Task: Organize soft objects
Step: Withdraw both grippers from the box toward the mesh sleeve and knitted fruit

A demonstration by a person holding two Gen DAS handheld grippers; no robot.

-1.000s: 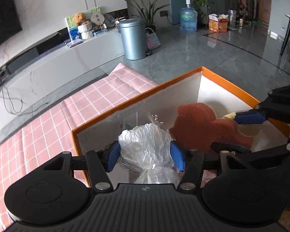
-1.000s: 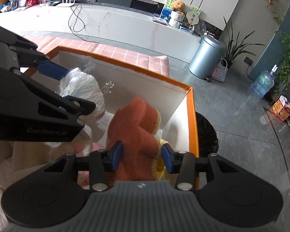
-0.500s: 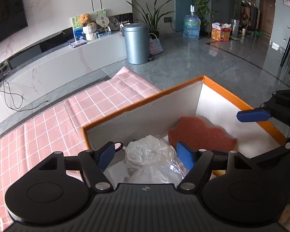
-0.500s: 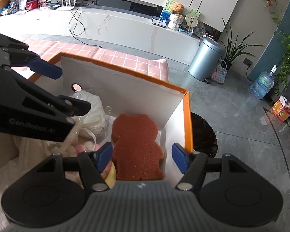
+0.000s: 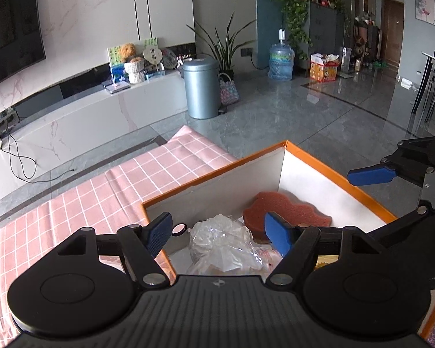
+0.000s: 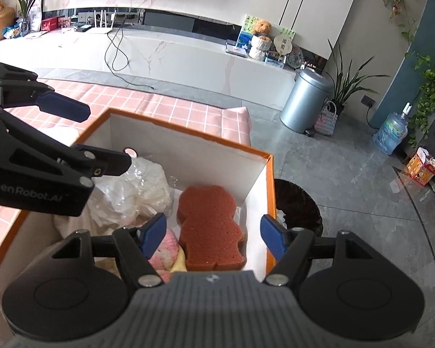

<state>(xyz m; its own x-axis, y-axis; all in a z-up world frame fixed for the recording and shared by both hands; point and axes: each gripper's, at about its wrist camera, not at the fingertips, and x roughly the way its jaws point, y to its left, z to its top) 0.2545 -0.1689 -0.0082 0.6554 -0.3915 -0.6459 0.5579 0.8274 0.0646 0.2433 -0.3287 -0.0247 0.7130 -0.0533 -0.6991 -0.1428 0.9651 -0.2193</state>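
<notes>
Soft things lie inside an orange-rimmed box (image 6: 270, 185) with white inner walls. A brown bear-shaped sponge (image 6: 210, 226) lies flat on the floor of the box by the right wall, and a clear plastic bag (image 6: 143, 185) with white filling sits at its 9 o'clock, touching or nearly touching it.

The right gripper (image 6: 214, 235) hangs above the sponge with its blue pads spread wide and holding nothing – there is free room on both sides of the sponge between the pads. The left gripper (image 5: 220, 233) is also spread wide and empty, above the bag (image 5: 223, 243); its left pad stands over the near-left corner of the box rim (image 5: 362, 194).

The right wrist view shows what the left one hides: a pink and white soft thing (image 6: 166, 249) and a yellow one beside it, at 7 o'clock from the sponge, and a cream cloth (image 6: 81, 223) under the bag. It also shows a dark round bin (image 6: 297, 203) just outside the right wall. The left wrist view gives more of the pink checked cloth (image 5: 101, 194) at 10 o'clock from the box, and only the far edge of the sponge (image 5: 287, 211).
</notes>
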